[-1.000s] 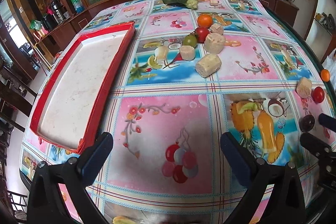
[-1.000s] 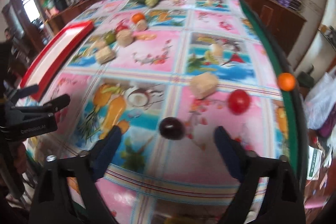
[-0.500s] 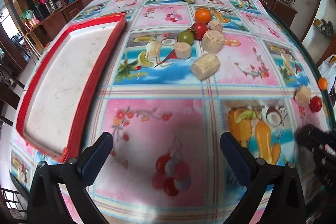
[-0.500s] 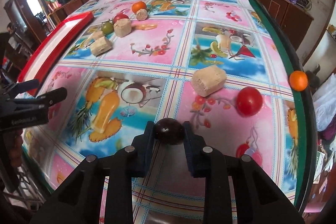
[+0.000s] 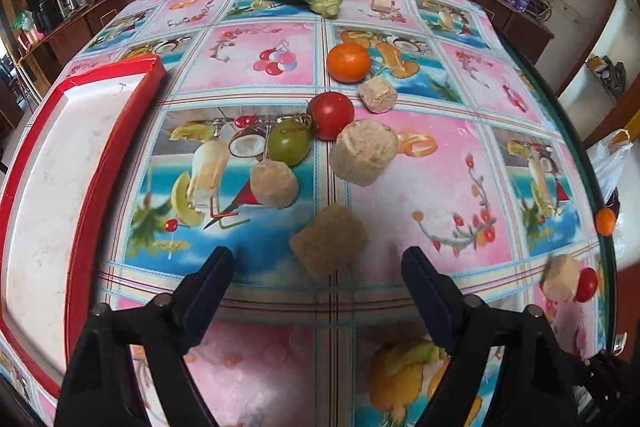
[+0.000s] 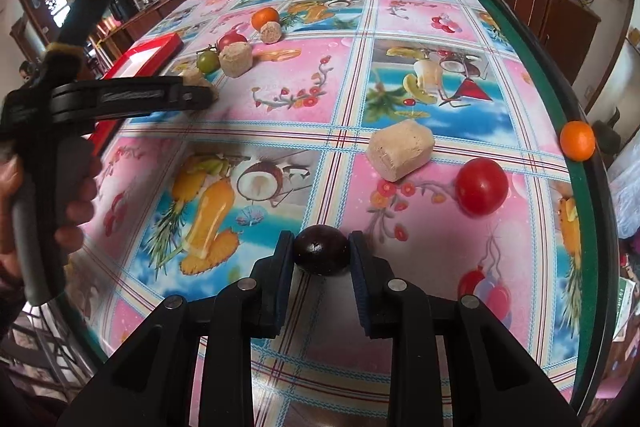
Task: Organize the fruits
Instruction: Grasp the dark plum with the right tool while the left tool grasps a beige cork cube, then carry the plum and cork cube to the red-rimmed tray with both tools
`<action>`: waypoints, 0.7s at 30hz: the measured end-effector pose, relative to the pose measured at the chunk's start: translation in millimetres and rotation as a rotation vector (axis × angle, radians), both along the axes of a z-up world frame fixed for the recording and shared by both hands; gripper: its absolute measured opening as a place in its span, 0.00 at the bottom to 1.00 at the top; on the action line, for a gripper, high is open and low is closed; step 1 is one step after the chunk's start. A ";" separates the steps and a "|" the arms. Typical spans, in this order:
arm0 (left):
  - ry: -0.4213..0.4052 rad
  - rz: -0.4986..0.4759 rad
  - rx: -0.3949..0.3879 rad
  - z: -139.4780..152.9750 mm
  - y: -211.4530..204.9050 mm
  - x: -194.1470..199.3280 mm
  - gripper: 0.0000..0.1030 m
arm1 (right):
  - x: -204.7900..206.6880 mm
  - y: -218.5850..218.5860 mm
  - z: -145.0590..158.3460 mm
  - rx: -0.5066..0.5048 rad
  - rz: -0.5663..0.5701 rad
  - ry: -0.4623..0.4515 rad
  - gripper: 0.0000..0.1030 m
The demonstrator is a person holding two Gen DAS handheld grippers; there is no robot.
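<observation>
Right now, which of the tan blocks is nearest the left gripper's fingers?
The square-faced tan block, lying between the open fingers of the left gripper, untouched. The round tan blocks sit farther back, by the green fruit.

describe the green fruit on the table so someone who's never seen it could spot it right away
Start at the red tray on the table's left side and look just past its far corner to the cluster of food. The green fruit lies there, touching a red tomato behind it. It is the only green round piece among red, orange and beige ones.
</observation>
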State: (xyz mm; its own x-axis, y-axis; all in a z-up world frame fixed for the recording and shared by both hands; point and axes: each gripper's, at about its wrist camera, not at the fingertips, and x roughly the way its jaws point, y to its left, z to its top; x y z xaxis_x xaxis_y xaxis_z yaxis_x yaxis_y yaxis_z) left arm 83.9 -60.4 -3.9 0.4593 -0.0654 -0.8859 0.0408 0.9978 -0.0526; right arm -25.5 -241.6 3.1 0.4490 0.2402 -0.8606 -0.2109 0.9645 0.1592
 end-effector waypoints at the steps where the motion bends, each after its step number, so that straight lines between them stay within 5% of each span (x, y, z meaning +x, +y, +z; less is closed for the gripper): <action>1: 0.008 0.006 0.007 -3.3 -1.0 1.2 0.78 | 0.4 -0.1 -0.1 0.002 0.002 0.001 0.27; 7: -0.020 0.035 0.047 -3.8 -5.4 -1.1 0.64 | -0.8 1.6 -0.8 0.033 0.021 0.006 0.27; 9: -0.031 0.024 0.045 -1.4 -6.8 -3.0 0.43 | -0.8 1.5 -1.2 0.045 0.024 0.010 0.27; 21: -0.018 0.033 -0.007 1.4 9.7 -10.3 0.43 | 0.0 18.0 0.6 0.042 0.083 0.048 0.27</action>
